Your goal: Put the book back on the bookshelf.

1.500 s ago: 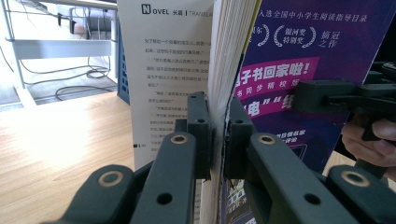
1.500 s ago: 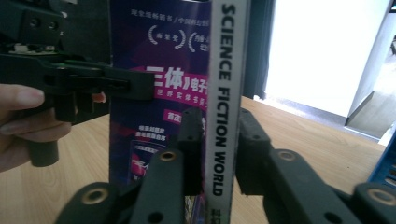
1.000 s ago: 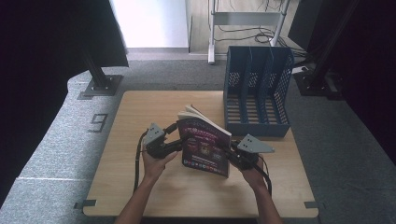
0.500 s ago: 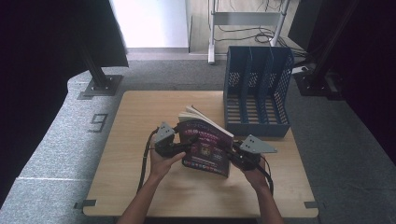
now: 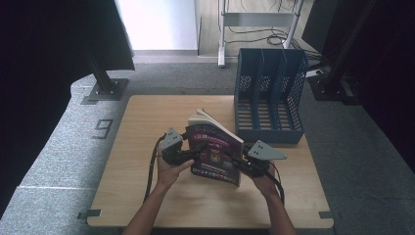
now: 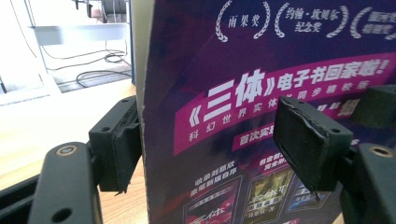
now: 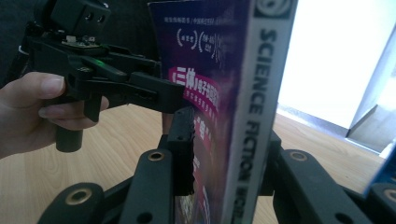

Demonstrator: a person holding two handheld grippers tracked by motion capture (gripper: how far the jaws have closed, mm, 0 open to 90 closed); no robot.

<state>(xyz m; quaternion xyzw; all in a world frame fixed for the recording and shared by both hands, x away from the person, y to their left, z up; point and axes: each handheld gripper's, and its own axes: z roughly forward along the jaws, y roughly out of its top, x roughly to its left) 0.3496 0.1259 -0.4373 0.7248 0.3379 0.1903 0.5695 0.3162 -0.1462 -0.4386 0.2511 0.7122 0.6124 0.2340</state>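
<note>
A purple-covered book (image 5: pixel 215 152) stands upright on its lower edge at the middle of the wooden table (image 5: pixel 142 127). My right gripper (image 5: pixel 236 164) is shut on its spine; in the right gripper view the jaws press both sides of the book (image 7: pixel 243 93) with the gripper (image 7: pixel 224 158) low on the spine. My left gripper (image 5: pixel 197 149) is at the book's left edge, open, one jaw behind the book and one in front of the cover. In the left gripper view the cover (image 6: pixel 261 70) runs between the spread jaws of the gripper (image 6: pixel 205 144).
A blue file rack (image 5: pixel 269 93) with three slots stands at the table's back right, just behind the book. A hand (image 7: pixel 37 107) holds the left gripper (image 7: pixel 175 100) across from the right one. A black stand base (image 5: pixel 105 90) sits on the floor at back left.
My left gripper has moved right from beside the book onto its left edge. The book, still in the right gripper, has shifted slightly.
</note>
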